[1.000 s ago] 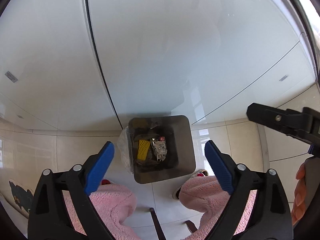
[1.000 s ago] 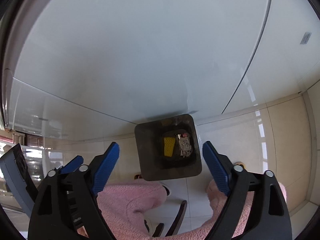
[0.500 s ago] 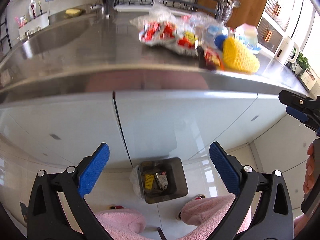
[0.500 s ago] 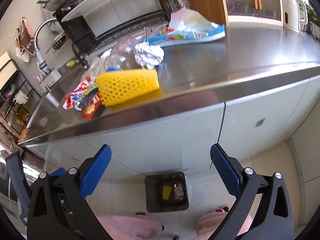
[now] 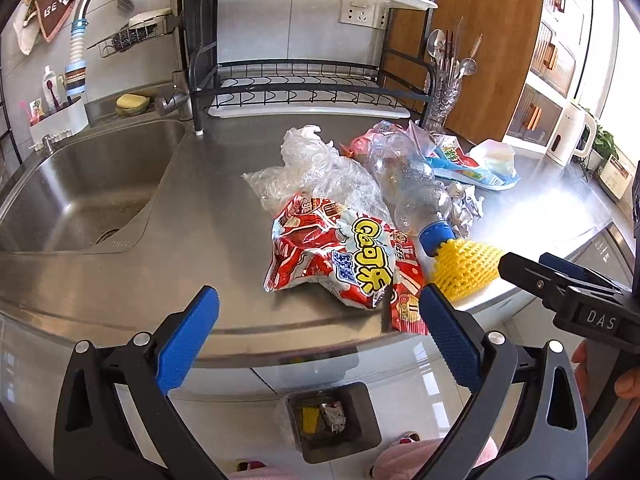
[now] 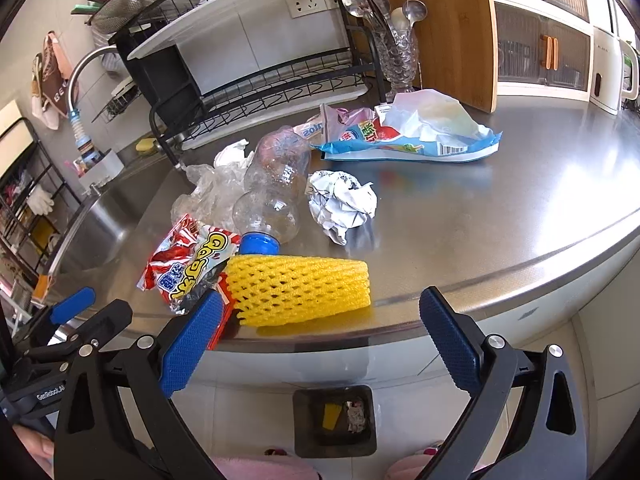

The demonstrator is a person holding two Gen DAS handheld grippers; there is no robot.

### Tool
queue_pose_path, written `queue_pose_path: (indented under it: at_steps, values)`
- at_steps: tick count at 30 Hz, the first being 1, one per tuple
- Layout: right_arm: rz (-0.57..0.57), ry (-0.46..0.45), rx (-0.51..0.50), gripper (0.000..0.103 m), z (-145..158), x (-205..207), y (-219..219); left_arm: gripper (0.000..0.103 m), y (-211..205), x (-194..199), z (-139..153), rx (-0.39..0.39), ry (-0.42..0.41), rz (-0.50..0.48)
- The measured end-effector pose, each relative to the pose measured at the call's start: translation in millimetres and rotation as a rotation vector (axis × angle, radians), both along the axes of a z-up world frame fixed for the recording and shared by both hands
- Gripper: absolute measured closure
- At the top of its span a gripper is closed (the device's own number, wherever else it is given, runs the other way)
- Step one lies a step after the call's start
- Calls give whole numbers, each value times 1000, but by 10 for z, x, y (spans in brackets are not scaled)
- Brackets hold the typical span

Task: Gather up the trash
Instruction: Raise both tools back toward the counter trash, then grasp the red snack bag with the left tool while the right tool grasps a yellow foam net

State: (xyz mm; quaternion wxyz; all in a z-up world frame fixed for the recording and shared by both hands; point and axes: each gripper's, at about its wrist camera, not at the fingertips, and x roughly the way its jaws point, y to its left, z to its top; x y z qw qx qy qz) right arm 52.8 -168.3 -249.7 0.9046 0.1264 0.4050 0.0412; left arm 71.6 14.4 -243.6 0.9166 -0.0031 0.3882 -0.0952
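Steel counter: one bottle, one yellow net, three wrappers.

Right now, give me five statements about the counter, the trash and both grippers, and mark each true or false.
1. Both the left gripper and right gripper are open and empty. True.
2. The yellow foam net sleeve lies in the sink. False: it lies at the counter's front edge.
3. The clear plastic bottle has a blue cap. True.
4. The bin on the floor is empty. False: it holds trash.
5. The crumpled paper ball lies on the steel counter. True.
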Motion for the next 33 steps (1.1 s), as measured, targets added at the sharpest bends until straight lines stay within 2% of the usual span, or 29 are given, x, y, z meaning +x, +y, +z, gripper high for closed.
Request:
queue_pose_path:
  at_steps: [7,12,21,26,33]
  values:
    - [5,59,25,5,-107,203,18,8,-55,218,-165,23,44,-41]
    - [22,118,33,15,-223,317,62,8,-91,325,-254,25,63,-63]
    - [13,147,29,39,-298,393,10,9,-146,469,-416,29,93,-101]
    - [5,154,44,49,-304,435,-64,10,-169,537,-479,26,99,-100]
    - [-4,146,36,64,-317,418,-127,33,-200,587,-447,16,87,-105]
